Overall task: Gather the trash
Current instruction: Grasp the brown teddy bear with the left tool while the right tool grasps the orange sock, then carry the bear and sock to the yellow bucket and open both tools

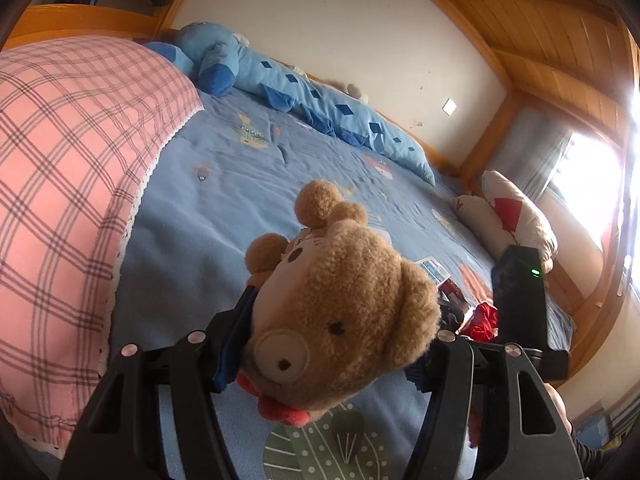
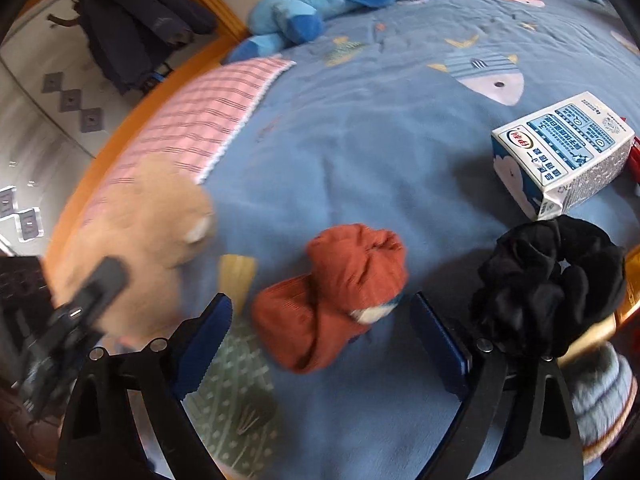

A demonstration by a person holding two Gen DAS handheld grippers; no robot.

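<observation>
My left gripper [image 1: 320,364] is shut on a brown teddy bear [image 1: 344,304], held by its head above the blue bed cover [image 1: 224,200]. The bear shows blurred in the right wrist view [image 2: 136,240], with the left gripper [image 2: 92,292] in front of it. My right gripper [image 2: 320,320] is open and hovers over a rolled red-orange sock [image 2: 336,292], which lies between its fingers. A white and blue milk carton [image 2: 564,152] lies on the bed at the right; it also shows behind the bear in the left wrist view [image 1: 434,270]. A black scrunchie [image 2: 552,280] lies beside the right finger.
A pink plaid pillow [image 1: 68,184] lies at the left. A long blue plush toy [image 1: 280,80] runs along the wall. A white and red cushion [image 1: 516,212] sits near the window. Red crumpled material [image 1: 482,320] lies by the carton. Dark jackets [image 2: 132,28] hang beyond the wooden bed frame [image 2: 132,120].
</observation>
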